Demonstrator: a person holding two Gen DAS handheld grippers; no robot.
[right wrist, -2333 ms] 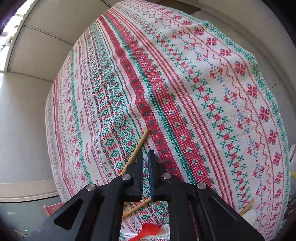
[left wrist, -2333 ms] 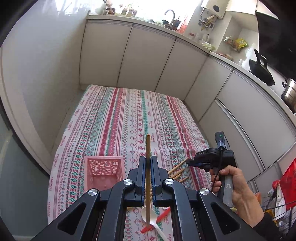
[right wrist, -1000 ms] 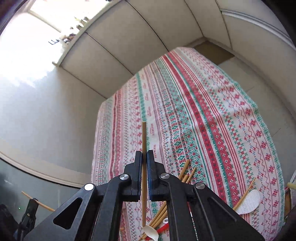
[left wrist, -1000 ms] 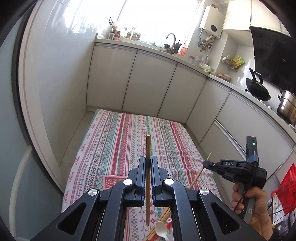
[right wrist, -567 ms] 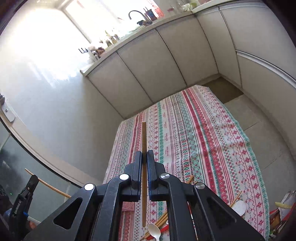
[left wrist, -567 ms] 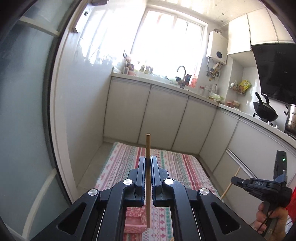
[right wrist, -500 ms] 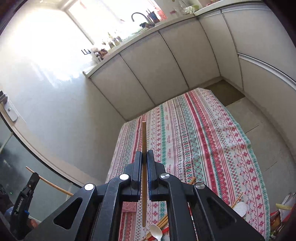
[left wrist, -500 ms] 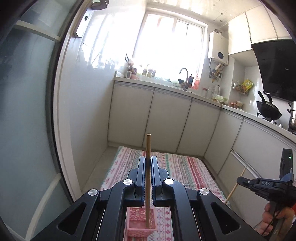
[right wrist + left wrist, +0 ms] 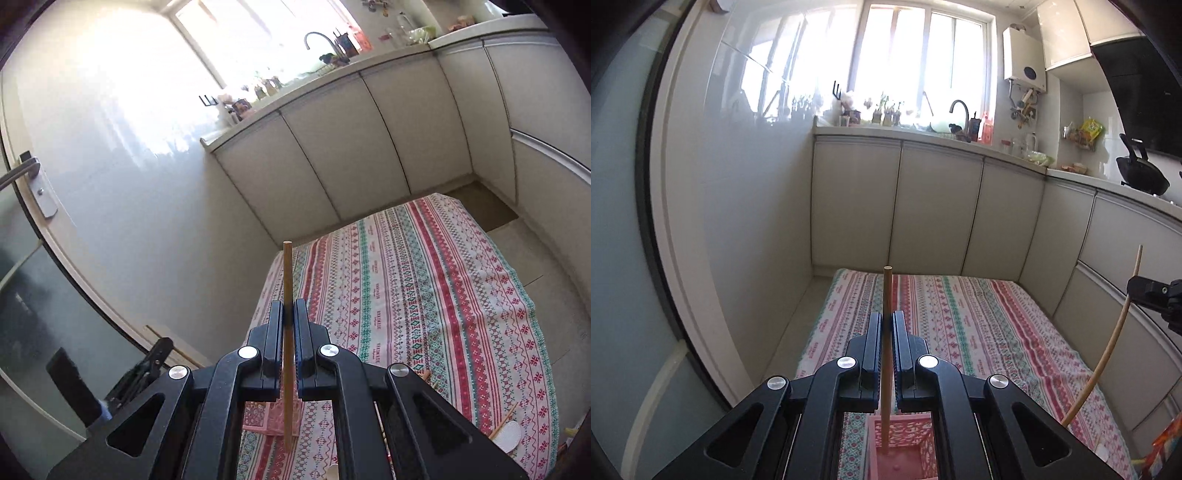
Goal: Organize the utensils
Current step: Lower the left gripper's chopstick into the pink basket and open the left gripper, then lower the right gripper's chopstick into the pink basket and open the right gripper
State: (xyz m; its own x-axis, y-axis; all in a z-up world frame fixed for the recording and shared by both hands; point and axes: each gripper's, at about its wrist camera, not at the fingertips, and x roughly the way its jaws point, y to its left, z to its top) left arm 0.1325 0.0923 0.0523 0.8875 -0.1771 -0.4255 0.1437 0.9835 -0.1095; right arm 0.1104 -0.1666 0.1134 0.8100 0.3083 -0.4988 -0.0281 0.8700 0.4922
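Note:
My left gripper is shut on a wooden chopstick held upright; its lower end hangs inside the pink lattice basket directly below. My right gripper is shut on a second wooden chopstick, also upright, with its tip just right of the pink basket. In the left wrist view the right gripper shows at the right edge with its chopstick. The left gripper's body shows dark at the lower left of the right wrist view.
A striped red, green and white cloth covers the low table. Loose chopsticks and a white spoon lie at its near right. White kitchen cabinets surround the table, with a glass door at the left.
Both grippers have risen and tilted up from the cloth, each carrying a chopstick. The left chopstick's lower end has come over and into the pink basket.

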